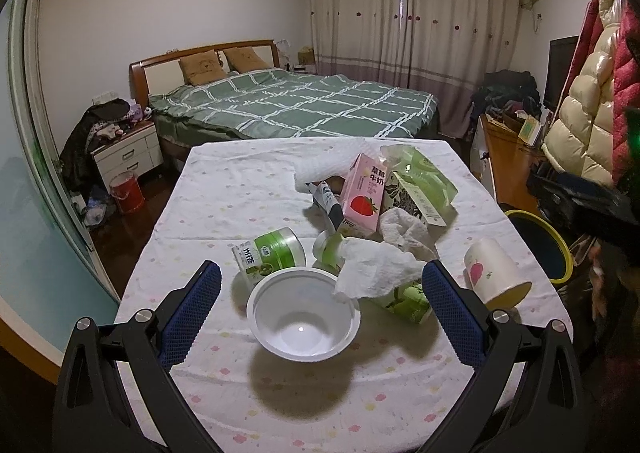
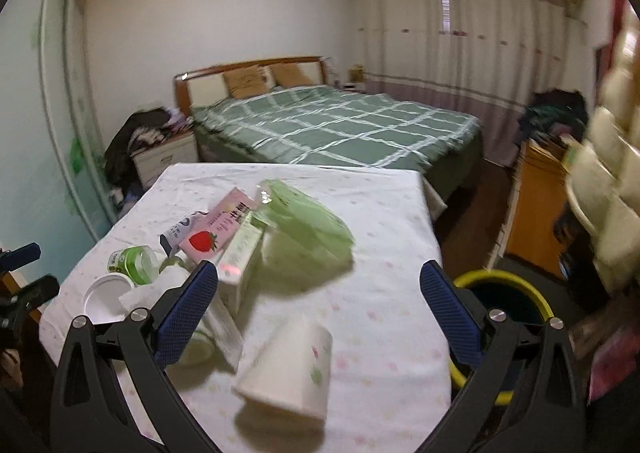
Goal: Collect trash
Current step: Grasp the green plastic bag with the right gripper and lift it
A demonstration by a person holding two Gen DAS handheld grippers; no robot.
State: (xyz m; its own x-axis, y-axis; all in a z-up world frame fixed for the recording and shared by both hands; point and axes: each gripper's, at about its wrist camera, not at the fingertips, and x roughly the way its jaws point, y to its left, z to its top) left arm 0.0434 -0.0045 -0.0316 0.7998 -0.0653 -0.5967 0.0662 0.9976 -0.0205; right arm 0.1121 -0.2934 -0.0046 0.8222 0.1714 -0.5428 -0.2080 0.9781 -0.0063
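Above paper cup (image 2: 288, 365): right gripper (image 2: 319, 285) apparently wide, empty

Dim indoor light, soft shadows under bowl (image 1: 303, 320); fisheye bending at edges; right wrist view motion-blurred

The tabletop (image 1: 224, 193) wore matt printed cloth. The white bowl (image 1: 303, 320) looked like smooth, glossy plastic; the tissue (image 1: 376, 269) was soft, crinkled paper. The pink milk carton (image 1: 362, 193) was printed card, the green bag (image 2: 308, 221) shiny plastic film.
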